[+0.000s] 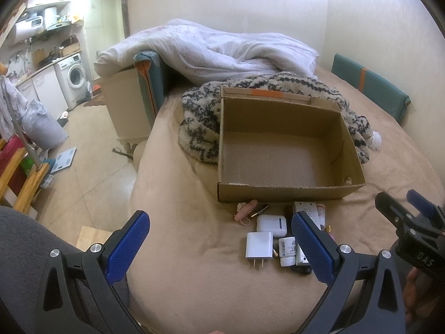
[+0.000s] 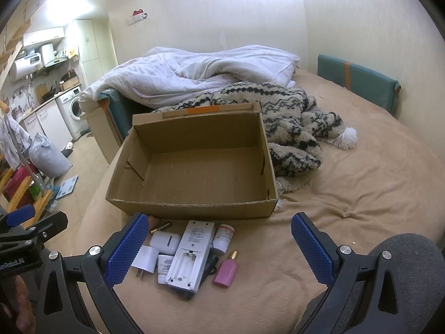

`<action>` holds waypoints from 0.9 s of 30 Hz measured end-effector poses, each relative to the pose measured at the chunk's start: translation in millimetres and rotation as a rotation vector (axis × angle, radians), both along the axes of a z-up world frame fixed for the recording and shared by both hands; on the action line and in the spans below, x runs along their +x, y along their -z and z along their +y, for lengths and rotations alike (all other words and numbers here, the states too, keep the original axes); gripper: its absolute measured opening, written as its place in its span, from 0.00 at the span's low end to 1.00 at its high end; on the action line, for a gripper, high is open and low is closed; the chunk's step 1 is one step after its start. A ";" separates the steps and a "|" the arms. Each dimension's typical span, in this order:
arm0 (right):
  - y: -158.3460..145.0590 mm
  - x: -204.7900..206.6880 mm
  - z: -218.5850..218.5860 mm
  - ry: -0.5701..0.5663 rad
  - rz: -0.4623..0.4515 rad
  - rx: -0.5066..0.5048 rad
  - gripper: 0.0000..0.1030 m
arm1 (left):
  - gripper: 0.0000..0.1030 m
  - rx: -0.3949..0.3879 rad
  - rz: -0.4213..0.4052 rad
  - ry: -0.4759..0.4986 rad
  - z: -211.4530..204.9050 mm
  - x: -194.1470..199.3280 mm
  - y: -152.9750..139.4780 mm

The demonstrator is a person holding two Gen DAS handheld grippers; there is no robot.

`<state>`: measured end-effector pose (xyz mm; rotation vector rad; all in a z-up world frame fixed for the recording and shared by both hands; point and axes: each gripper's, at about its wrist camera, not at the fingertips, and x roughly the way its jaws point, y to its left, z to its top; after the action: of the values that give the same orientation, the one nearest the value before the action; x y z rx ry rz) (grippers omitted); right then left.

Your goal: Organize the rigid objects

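Observation:
An open, empty cardboard box (image 1: 286, 194) (image 2: 192, 208) sits on the tan bed. Small rigid items lie in front of it: a white charger plug (image 1: 259, 245) (image 2: 145, 258), a white earbud case (image 1: 272, 225) (image 2: 165, 241), a small white bottle (image 1: 287, 251) (image 2: 164, 267), a white remote face down with its battery bay open (image 2: 192, 253), a white jar with a red label (image 2: 223, 238), a pink perfume bottle (image 2: 226, 271) and a lipstick tube (image 1: 260, 211). My left gripper (image 1: 219, 246) is open above the items. My right gripper (image 2: 219, 246) is open above them too, and shows at the left wrist view's right edge (image 1: 411, 214).
A black-and-cream knitted blanket (image 1: 203, 119) (image 2: 292, 117) lies behind the box, with a white duvet (image 1: 211, 50) beyond. A teal cushion (image 2: 358, 79) leans on the right wall. The bed's left edge drops to a floor with a scale (image 1: 65, 158) and a wooden rack (image 1: 22, 178).

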<state>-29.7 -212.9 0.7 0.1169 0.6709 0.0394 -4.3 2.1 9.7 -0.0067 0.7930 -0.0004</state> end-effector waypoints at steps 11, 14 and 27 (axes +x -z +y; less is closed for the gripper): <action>-0.8 2.3 -2.0 0.000 0.002 -0.004 1.00 | 0.99 0.003 0.006 -0.004 -0.6 3.0 3.6; -1.0 2.7 -3.0 0.000 0.001 -0.004 1.00 | 0.99 0.005 0.005 -0.006 0.2 3.2 4.3; -0.9 2.5 -1.5 0.000 0.002 -0.007 1.00 | 0.99 0.009 0.002 -0.006 0.5 2.8 5.4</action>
<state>-27.2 -214.3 1.6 0.1106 0.6727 0.0367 -1.4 2.6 4.3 -0.0010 0.7953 0.0092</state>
